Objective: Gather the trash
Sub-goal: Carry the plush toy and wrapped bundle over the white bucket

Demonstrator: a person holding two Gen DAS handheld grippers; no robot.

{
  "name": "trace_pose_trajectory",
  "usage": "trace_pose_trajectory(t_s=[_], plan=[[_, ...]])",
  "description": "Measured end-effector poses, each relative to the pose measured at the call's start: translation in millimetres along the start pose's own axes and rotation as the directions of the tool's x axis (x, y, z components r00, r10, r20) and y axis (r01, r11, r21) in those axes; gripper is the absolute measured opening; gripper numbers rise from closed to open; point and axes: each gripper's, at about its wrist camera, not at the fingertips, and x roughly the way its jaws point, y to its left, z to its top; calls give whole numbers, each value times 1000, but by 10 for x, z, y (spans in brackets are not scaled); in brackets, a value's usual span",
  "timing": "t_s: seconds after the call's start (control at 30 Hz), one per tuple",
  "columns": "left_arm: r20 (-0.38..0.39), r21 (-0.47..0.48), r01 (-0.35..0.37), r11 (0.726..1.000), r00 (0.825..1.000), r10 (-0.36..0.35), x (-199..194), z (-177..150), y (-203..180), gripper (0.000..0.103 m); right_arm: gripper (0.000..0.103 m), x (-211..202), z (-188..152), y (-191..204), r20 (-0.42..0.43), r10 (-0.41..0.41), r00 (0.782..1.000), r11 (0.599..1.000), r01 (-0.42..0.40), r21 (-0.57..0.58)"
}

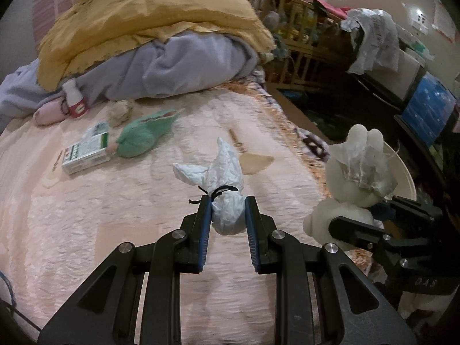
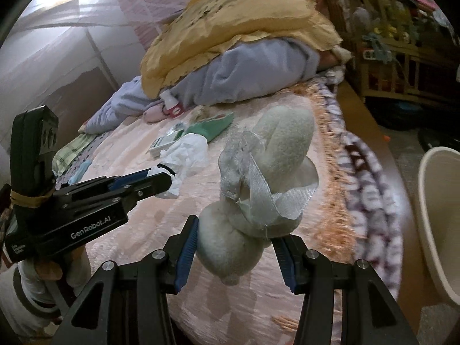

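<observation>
Above the bed (image 1: 143,215), left gripper (image 1: 228,210) clamps a tied bag (image 1: 227,178) and right gripper (image 2: 234,247) pinches a plush toy (image 2: 258,195); next, I judge, carrying both to the bin (image 2: 440,215) beside the bed.

Pink quilted bedspread (image 1: 100,215) bearing a heaped mustard-yellow blanket (image 1: 149,20) over a lavender fleece blanket (image 1: 184,69); wooden slatted crib (image 1: 299,28) stands beyond the bed.

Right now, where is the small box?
In the left wrist view, the box lies on the bed's left side, touching the green toy, below the bottle.
</observation>
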Motion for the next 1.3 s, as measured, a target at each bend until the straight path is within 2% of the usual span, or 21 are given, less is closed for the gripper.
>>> trace_pose_trajectory(t_s=[0.4, 0.67, 1.13, 1.3], plan=[[-14, 70, 41, 997, 999, -41, 105, 89, -473, 21, 49, -304, -58, -413, 35, -57, 998, 997, 55, 54], [-45, 92, 98, 991, 995, -95, 264, 170, -734, 21, 50, -475, -116, -734, 48, -99, 994, 990, 94, 102], [-69, 134, 183, 974, 982, -175, 496, 381, -1254, 21, 50, -715, -216, -1353, 53, -187, 981, 967, 174, 188], [-75, 160, 194, 968, 980, -184, 584, 433, -1439, 21, 50, -804, -248, -1590, 54, -222, 974, 953, 205, 222]])
